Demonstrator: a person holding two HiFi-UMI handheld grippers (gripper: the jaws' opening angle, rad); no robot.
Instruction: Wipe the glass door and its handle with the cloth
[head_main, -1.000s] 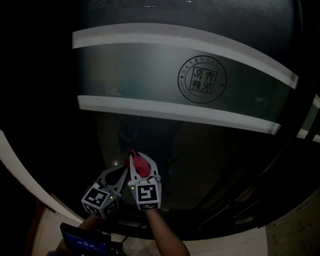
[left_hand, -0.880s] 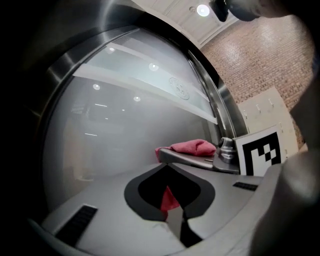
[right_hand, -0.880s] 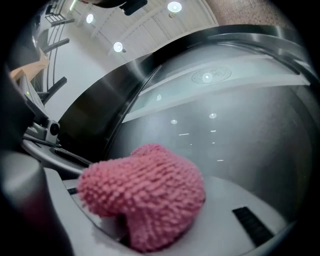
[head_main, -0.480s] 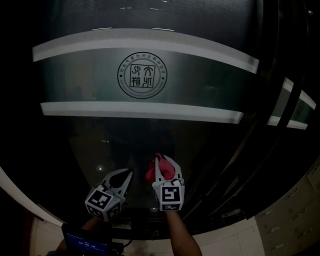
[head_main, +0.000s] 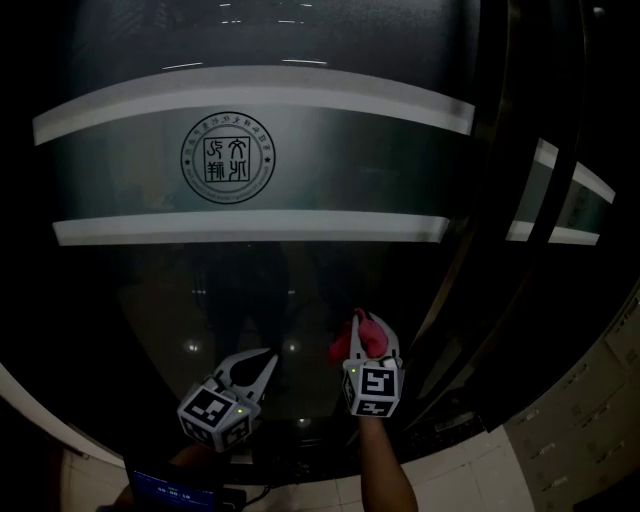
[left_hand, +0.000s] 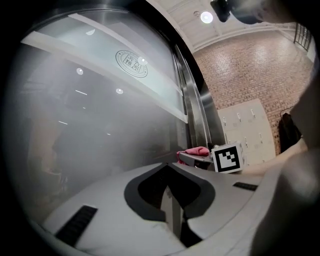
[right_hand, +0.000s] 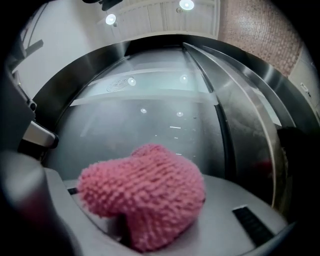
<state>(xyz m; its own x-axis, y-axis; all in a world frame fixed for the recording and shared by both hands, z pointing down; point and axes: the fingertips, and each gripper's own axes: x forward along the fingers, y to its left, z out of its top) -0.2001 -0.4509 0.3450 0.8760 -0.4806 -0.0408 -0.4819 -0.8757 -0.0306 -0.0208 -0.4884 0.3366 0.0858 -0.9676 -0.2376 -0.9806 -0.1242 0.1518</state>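
The glass door (head_main: 330, 290) fills the head view, dark below two frosted white bands, with a round seal logo (head_main: 227, 157) between them. My right gripper (head_main: 362, 328) is shut on a pink knitted cloth (head_main: 347, 346) low on the glass, right of centre and near the dark vertical door frame (head_main: 478, 230). In the right gripper view the cloth (right_hand: 145, 192) bulges from the jaws and faces the glass (right_hand: 150, 125). My left gripper (head_main: 262, 362) hovers to the left, its jaws shut with nothing in them (left_hand: 170, 187). I cannot make out a handle.
Metal door rails (left_hand: 197, 115) run beside the glass. Beyond them are a brick wall (left_hand: 250, 70) and pale lockers (left_hand: 250, 130). A light tiled floor (head_main: 560, 450) shows at the lower right. A small dark screen device (head_main: 170, 492) sits at the bottom edge.
My right gripper has carried the cloth to the right across the lower glass, from left of the seal logo to right of it. The left gripper followed alongside.
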